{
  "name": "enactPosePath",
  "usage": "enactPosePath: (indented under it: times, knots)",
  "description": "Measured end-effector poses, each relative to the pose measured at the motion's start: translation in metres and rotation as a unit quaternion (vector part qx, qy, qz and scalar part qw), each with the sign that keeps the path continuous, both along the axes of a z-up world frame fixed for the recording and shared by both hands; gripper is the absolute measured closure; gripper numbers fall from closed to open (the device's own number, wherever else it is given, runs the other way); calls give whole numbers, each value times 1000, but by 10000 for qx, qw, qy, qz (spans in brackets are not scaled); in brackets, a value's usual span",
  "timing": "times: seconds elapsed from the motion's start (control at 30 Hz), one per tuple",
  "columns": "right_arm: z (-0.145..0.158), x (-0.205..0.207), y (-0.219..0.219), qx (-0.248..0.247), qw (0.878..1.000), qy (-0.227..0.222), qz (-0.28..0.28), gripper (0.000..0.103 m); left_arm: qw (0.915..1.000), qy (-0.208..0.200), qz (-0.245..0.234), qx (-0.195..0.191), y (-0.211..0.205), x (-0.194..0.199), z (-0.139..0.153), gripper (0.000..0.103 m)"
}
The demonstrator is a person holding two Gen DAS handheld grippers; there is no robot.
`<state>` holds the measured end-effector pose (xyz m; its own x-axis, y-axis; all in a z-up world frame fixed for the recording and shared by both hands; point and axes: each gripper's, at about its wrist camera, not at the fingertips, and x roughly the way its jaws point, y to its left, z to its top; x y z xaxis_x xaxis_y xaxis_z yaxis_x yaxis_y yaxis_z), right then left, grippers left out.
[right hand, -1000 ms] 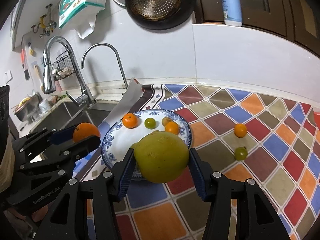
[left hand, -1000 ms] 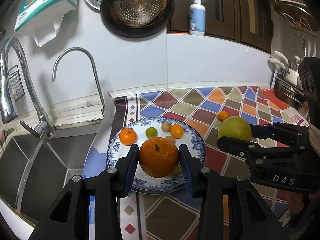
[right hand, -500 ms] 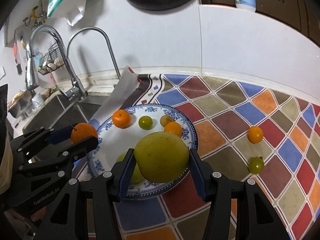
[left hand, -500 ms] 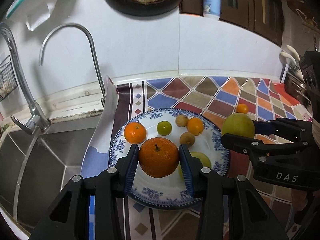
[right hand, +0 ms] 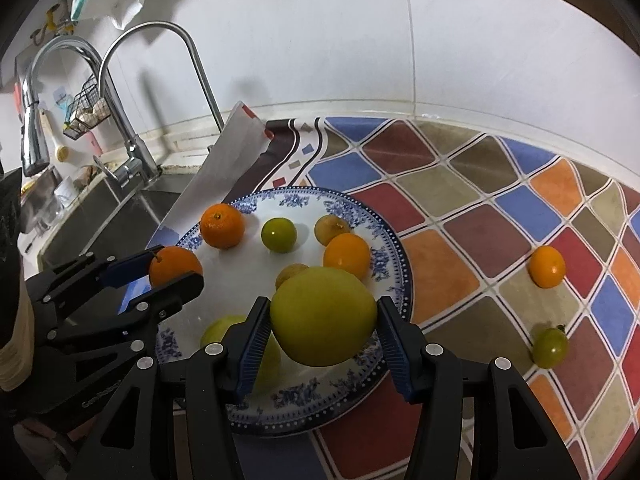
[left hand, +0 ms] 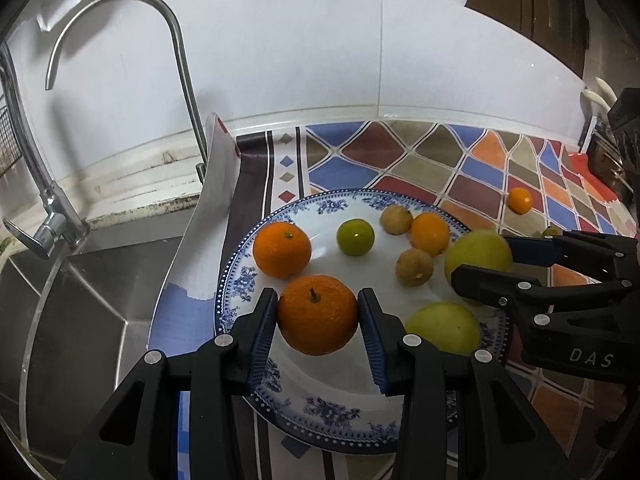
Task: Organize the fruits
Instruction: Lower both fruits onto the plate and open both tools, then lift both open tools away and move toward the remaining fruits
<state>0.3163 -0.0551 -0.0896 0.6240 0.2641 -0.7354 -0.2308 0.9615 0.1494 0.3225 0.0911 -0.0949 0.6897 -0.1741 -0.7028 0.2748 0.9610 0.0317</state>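
A blue-and-white plate (left hand: 312, 412) (right hand: 384, 240) holds several small fruits: an orange (left hand: 282, 249), a green one (left hand: 355, 237), brown ones and a yellow-green one (left hand: 442, 328). My left gripper (left hand: 318, 320) is shut on a big orange (left hand: 318, 320) over the plate's near left part; it also shows in the right wrist view (right hand: 175, 266). My right gripper (right hand: 323, 318) is shut on a large yellow-green fruit (right hand: 323, 318) over the plate's near right part; that fruit also shows in the left wrist view (left hand: 478, 254).
A small orange fruit (right hand: 547, 266) and a small green fruit (right hand: 551, 347) lie on the coloured checked mat (right hand: 500, 220) to the right of the plate. A steel sink (left hand: 80, 300) with taps (left hand: 176, 64) is on the left. The white tiled wall is behind.
Both grippers have moved forward and down over the plate with their fruits still held. The plate now fills more of both views.
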Motion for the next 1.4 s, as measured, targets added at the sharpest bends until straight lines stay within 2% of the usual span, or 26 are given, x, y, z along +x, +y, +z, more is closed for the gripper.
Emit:
enactPosePath:
  times: [0.07, 0.13, 0.2, 0.4, 0.57, 0.8, 1.4]
  knots:
    - [-2, 1, 0, 38, 10000, -13, -6, 49, 10000, -12, 5, 16, 0, 1, 0, 60]
    - [2, 0, 0, 53, 9999, -103, 6, 48, 10000, -94, 20, 17, -1, -1, 4, 49]
    - [6, -2, 1, 22, 9999, -164, 14, 44, 9998, -195, 38, 8, -1, -4, 9, 47]
    - [18, -17, -8, 17, 9992, -355, -166, 44, 9983, -560, 122, 114, -3, -27, 28, 39]
    - [28, -36, -18, -9, 9982, -529, -266, 43, 9975, -683, 187, -29, -7, -48, 42, 30]
    - [43, -63, -36, 30, 9962, -734, -461, 43, 9960, -891, 82, -34, -23, -72, 56, 22]
    - [60, -111, -96, -156, 9917, -962, -840, 43, 9942, -1041, -260, -96, -86, -107, 66, 22]
